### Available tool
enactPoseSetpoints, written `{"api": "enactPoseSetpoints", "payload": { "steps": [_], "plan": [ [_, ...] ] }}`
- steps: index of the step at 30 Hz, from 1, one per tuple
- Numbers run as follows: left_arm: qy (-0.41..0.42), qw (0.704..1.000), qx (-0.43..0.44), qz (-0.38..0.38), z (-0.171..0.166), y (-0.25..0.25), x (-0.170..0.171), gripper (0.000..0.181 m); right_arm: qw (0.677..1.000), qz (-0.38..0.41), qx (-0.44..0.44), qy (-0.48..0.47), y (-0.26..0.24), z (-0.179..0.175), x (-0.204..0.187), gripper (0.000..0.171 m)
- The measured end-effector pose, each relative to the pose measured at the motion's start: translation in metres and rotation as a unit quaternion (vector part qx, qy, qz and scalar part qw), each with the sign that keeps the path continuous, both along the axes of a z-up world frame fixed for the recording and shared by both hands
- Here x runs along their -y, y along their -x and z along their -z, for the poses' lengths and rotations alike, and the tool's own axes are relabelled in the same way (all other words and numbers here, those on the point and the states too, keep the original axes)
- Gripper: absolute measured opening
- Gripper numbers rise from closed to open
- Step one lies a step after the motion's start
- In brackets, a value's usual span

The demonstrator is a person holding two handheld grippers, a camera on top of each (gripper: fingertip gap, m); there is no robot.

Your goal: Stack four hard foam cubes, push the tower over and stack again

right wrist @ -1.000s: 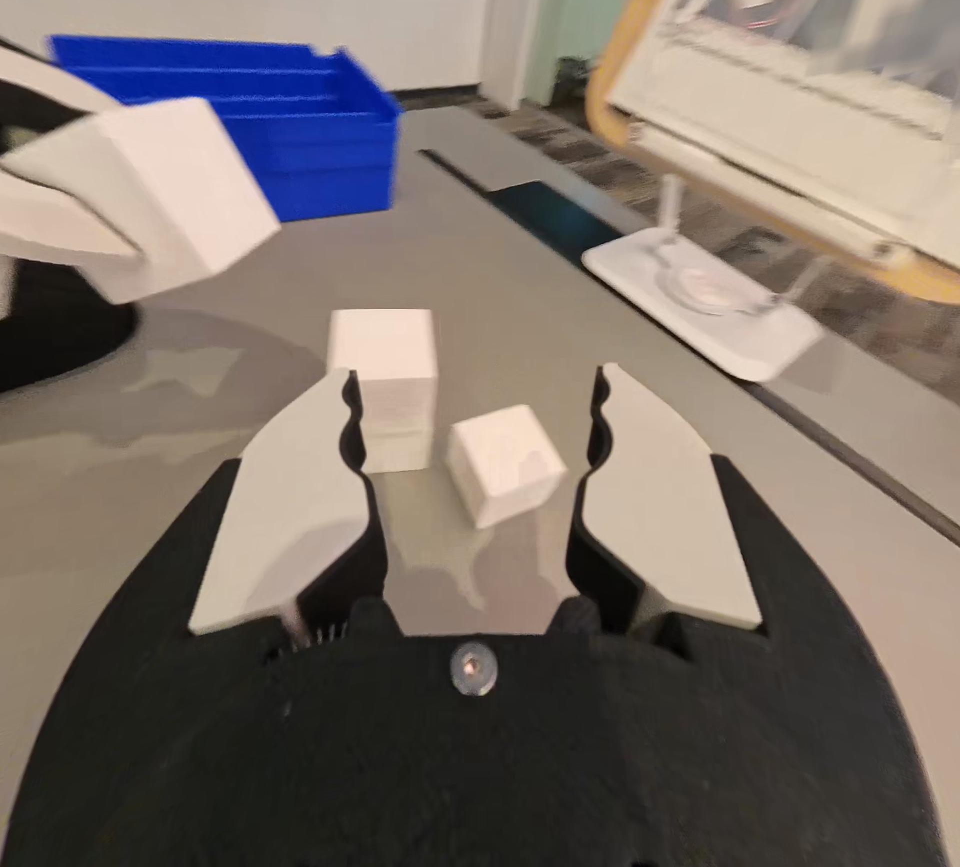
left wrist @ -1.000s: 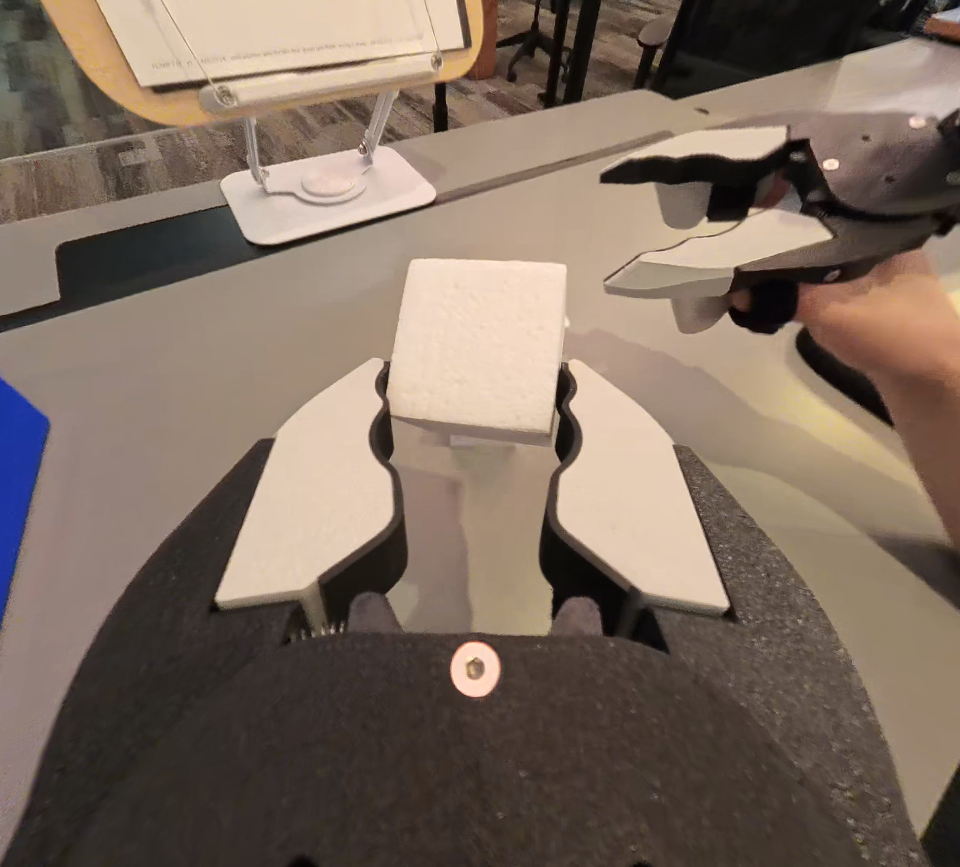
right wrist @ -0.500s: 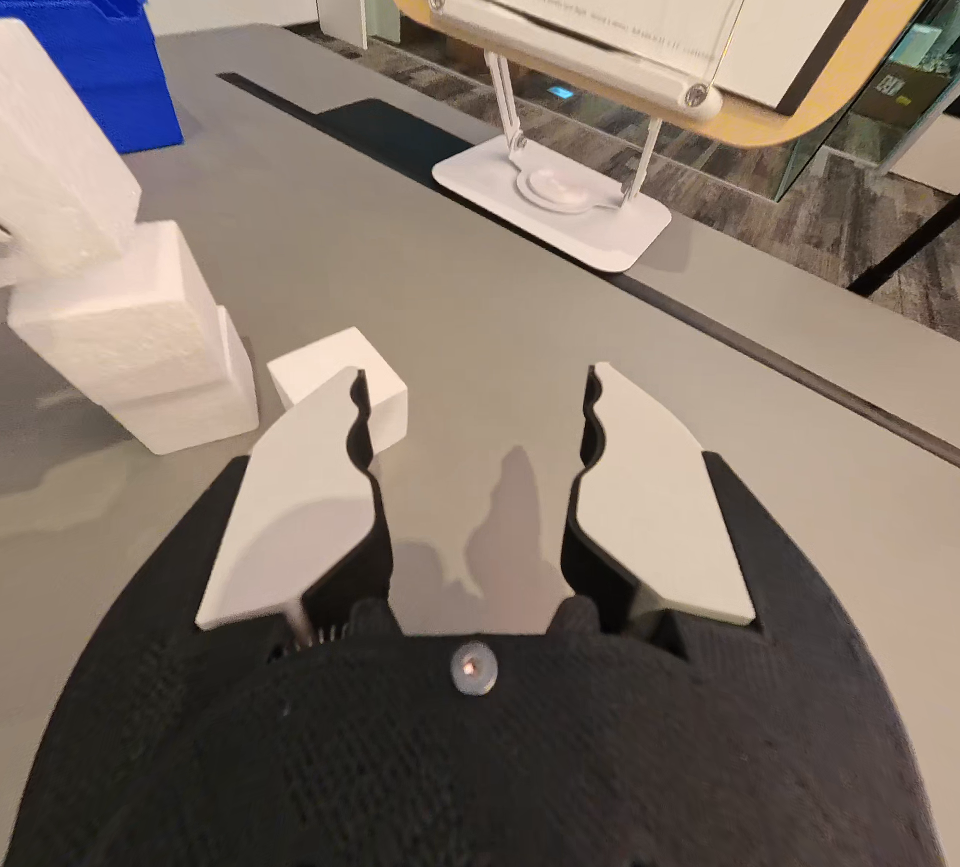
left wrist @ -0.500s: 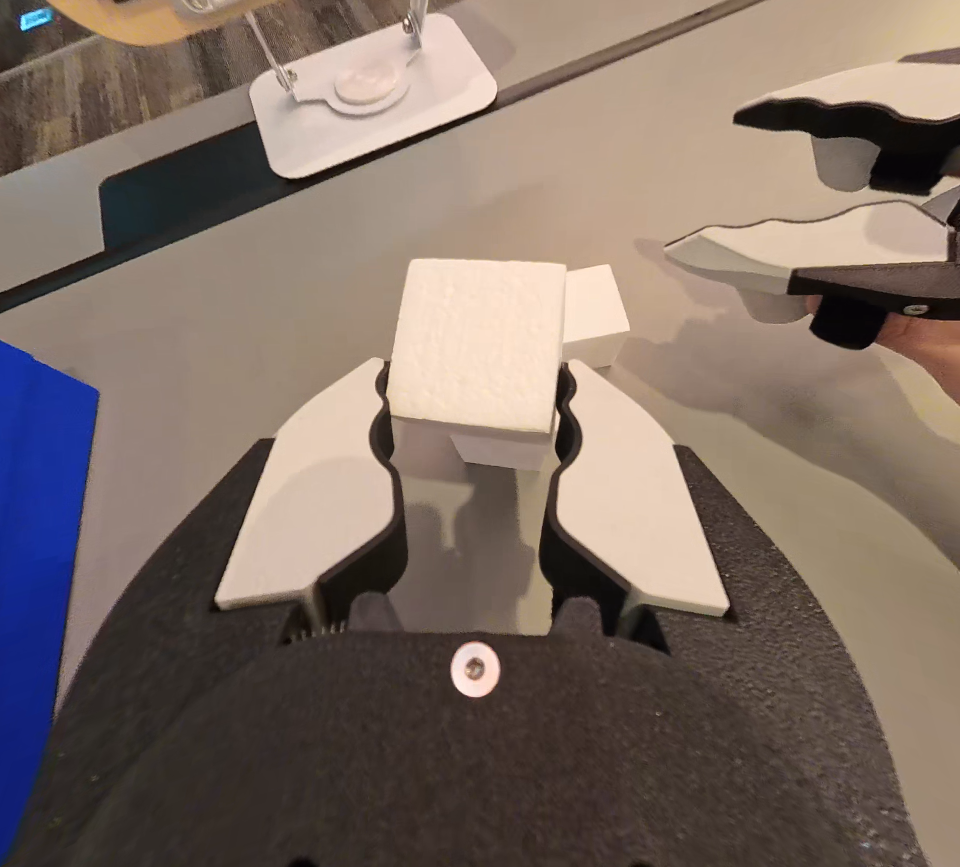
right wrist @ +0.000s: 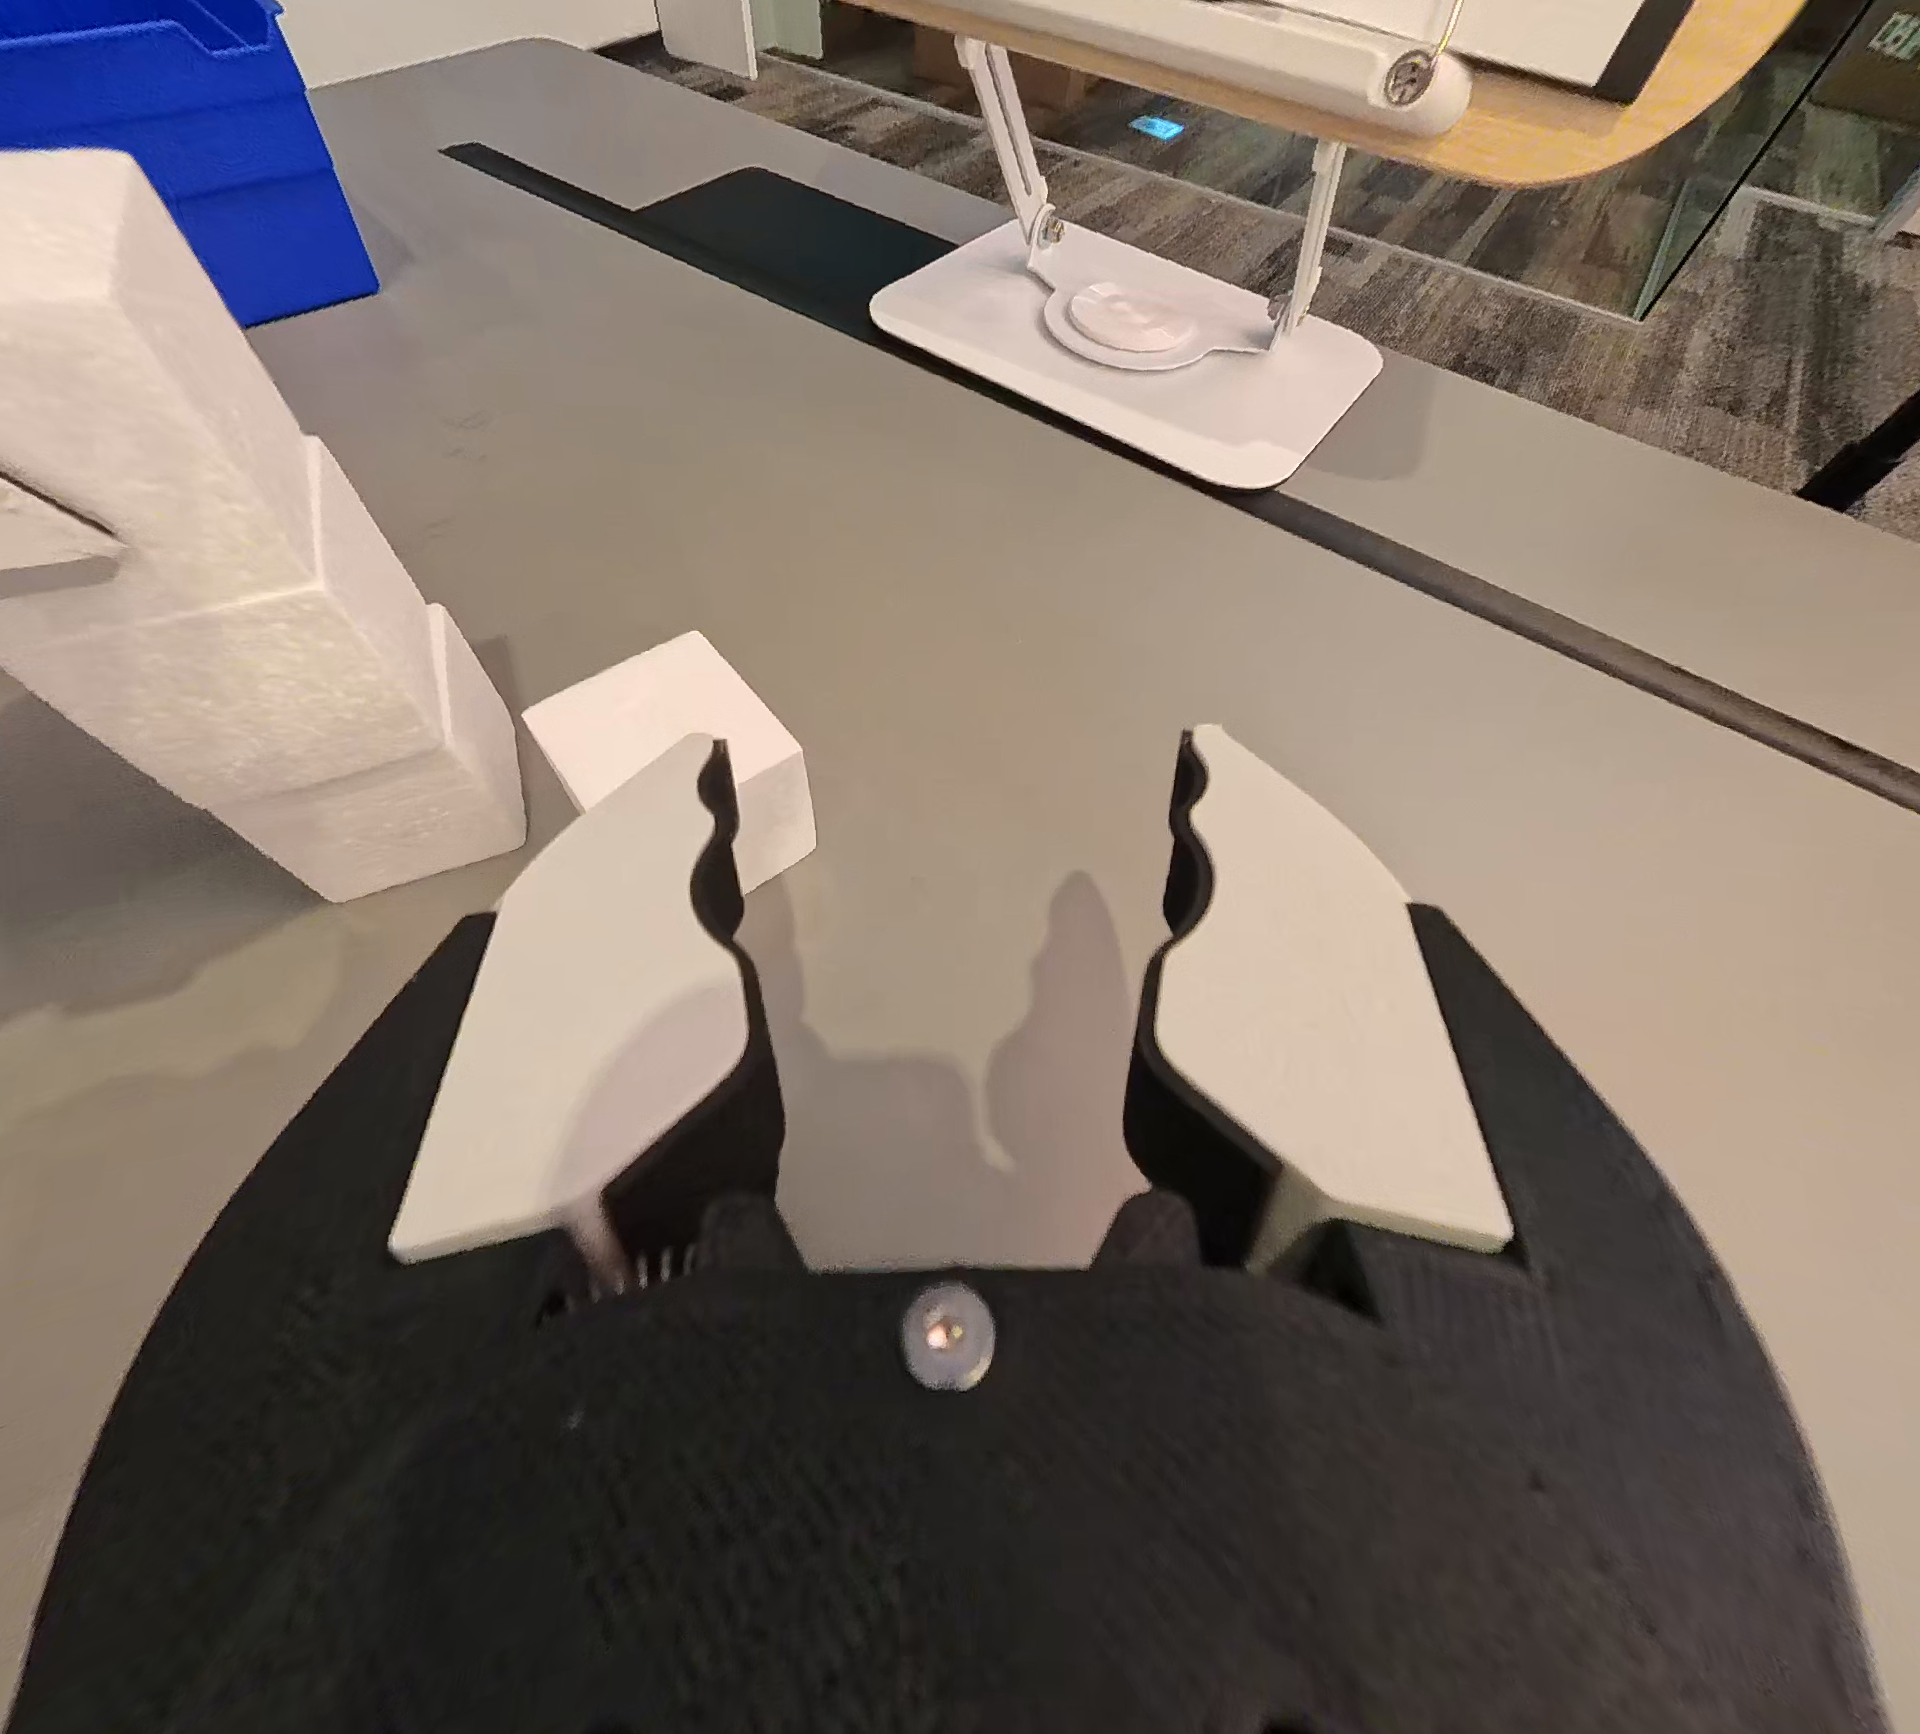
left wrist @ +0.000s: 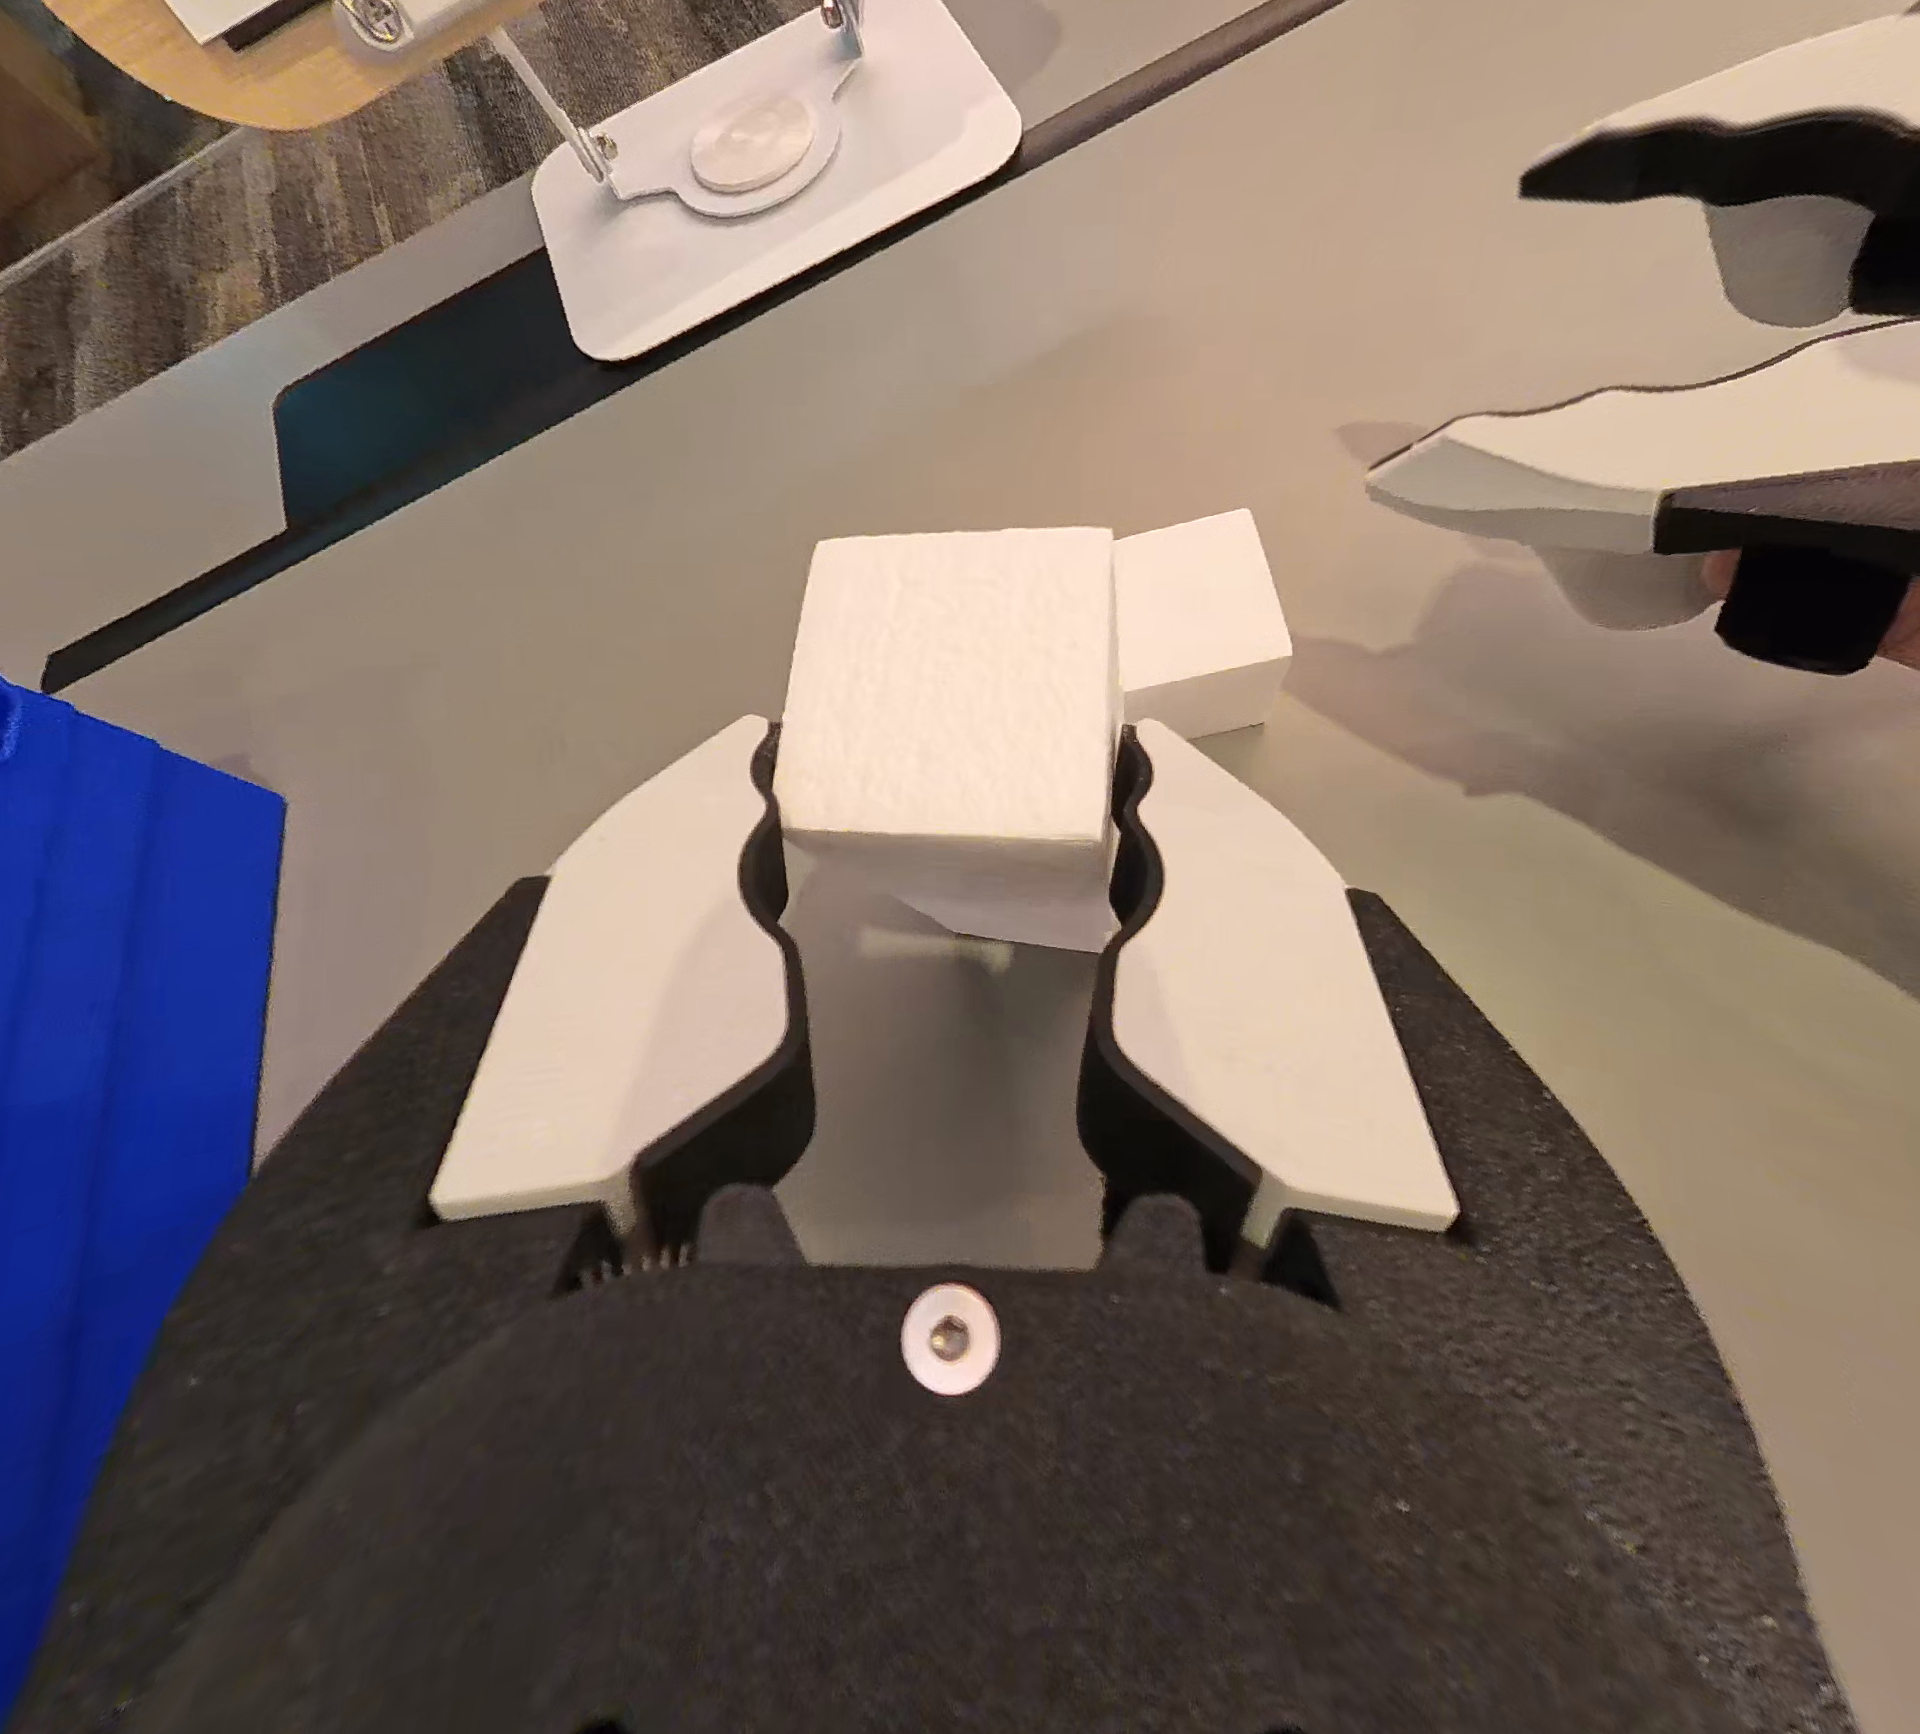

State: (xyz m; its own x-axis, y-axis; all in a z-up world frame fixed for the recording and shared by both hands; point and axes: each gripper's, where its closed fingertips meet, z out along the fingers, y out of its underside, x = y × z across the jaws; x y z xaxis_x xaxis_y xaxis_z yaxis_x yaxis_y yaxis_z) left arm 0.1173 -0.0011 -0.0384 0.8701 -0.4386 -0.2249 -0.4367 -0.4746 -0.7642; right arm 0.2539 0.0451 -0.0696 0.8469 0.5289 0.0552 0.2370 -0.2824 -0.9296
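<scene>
My left gripper [left wrist: 945,739] is shut on a white foam cube [left wrist: 940,687] and holds it on top of a stack of two more cubes, whose upper one [left wrist: 1013,905] shows just beneath. In the right wrist view the held cube [right wrist: 114,354] sits skewed on the middle cube [right wrist: 229,676], which rests on the bottom cube [right wrist: 436,801]. A fourth cube [right wrist: 665,739] lies loose on the grey table [right wrist: 1039,604], right of the stack [left wrist: 1195,624]. My right gripper [right wrist: 956,749] is open and empty, its left fingertip over the loose cube's edge. It also shows at right in the left wrist view [left wrist: 1455,334].
A blue bin [right wrist: 156,126] stands at the table's left side [left wrist: 104,1165]. A tilted document board on a white base plate [right wrist: 1132,334] stands at the far edge [left wrist: 779,178], beside a dark slot in the tabletop [right wrist: 790,219].
My left gripper has carried its cube down onto the two stacked cubes. My right gripper has swung right, so the loose cube has gone from between its fingers to its left fingertip; it stays open.
</scene>
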Motion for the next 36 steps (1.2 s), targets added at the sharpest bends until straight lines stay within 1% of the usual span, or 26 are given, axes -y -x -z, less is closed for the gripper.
{"api": "enactPoseSetpoints", "payload": {
  "steps": [4,6,8,11,14,18,22,25,27,36],
  "plan": [
    [0.002,1.0,-0.006,0.004,0.002,0.0,0.0,0.061,1.0,-0.003,0.01,0.016,0.001,0.01,-0.002,0.082],
    [0.007,1.0,-0.008,0.006,0.005,0.001,0.0,0.068,1.0,-0.012,0.008,0.024,0.005,0.015,-0.002,0.085],
    [0.005,1.0,-0.008,0.004,0.005,0.002,0.0,0.075,0.999,-0.042,-0.011,0.026,0.015,0.017,0.0,0.088],
    [-0.011,1.0,0.007,0.007,-0.001,0.004,0.003,0.079,0.992,-0.116,-0.031,0.035,0.037,0.024,0.01,0.09],
    [-0.033,0.999,0.019,0.01,-0.011,0.014,0.013,0.082,0.987,-0.156,-0.014,0.037,0.052,0.037,0.014,0.092],
    [-0.06,0.997,0.049,0.007,-0.021,0.032,0.028,0.08,0.986,-0.155,0.022,0.061,0.06,0.054,0.008,0.09],
    [-0.056,0.997,0.054,-0.001,-0.013,0.05,0.035,0.079,0.986,-0.15,0.037,0.066,0.063,0.058,0.004,0.084],
    [-0.045,0.997,0.068,-0.001,-0.006,0.056,0.036,0.079,0.984,-0.156,0.056,0.063,0.066,0.061,0.006,0.075],
    [-0.039,0.996,0.078,0.003,-0.003,0.056,0.037,0.079,0.983,-0.161,0.07,0.057,0.068,0.062,0.007,0.06],
    [-0.04,0.996,0.081,0.0,0.006,0.064,0.04,0.077,0.983,-0.155,0.092,0.047,0.068,0.063,0.009,0.06]
  ]
}}
